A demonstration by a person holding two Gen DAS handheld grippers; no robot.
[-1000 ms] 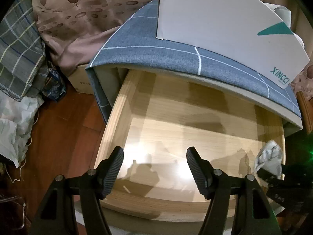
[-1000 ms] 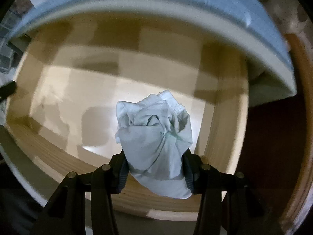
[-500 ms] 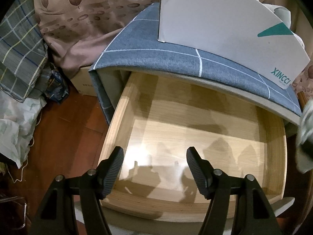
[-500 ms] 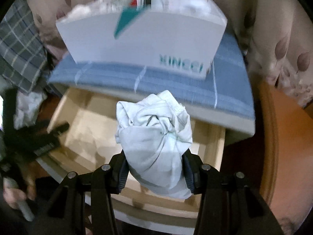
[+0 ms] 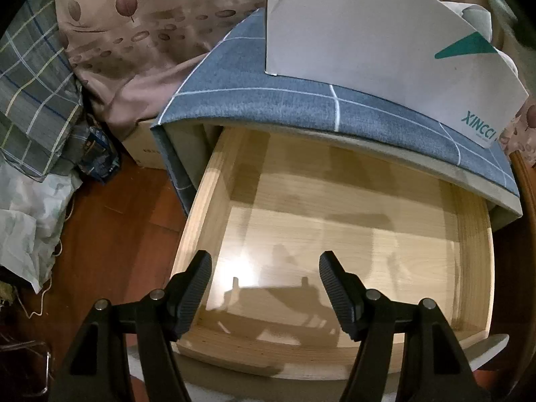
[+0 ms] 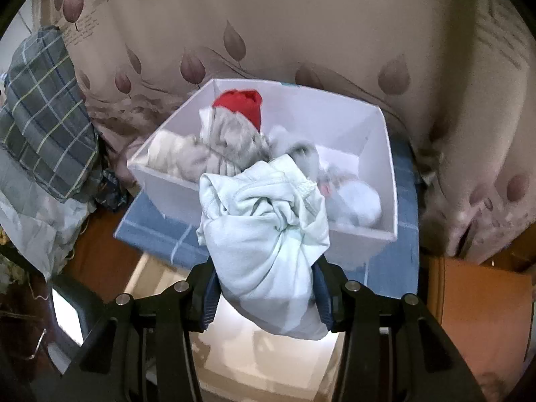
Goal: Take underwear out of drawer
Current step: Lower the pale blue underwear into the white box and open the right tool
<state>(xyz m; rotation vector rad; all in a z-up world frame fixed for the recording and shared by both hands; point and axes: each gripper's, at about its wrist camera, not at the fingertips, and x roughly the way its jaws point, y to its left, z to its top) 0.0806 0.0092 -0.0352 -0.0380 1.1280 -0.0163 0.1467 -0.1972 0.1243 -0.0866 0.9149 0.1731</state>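
A rolled bundle of pale mint underwear (image 6: 268, 234) is clamped between the pads of my right gripper (image 6: 266, 293), held in the air in front of a white box (image 6: 382, 238) that holds several rolled garments, one of them red (image 6: 243, 104). The wooden drawer (image 5: 214, 184) stands pulled out, with only bare floor showing inside. My left gripper (image 5: 264, 283) hangs open over the drawer's front edge, nothing between its fingers. The same white box (image 5: 368, 40) sits on the blue checked cabinet top (image 5: 301, 107) above the drawer.
A leaf-patterned curtain (image 6: 301, 26) hangs behind the cabinet. Plaid cloth (image 5: 30, 100) and a pale bag (image 5: 23, 221) pile up on the wooden floor (image 5: 114, 227) at the left. A cardboard box (image 5: 140, 147) stands beside the cabinet.
My right gripper has risen out of the drawer with the underwear bundle and now faces the white box on the cabinet top. It has left the left wrist view. The left gripper stayed put.
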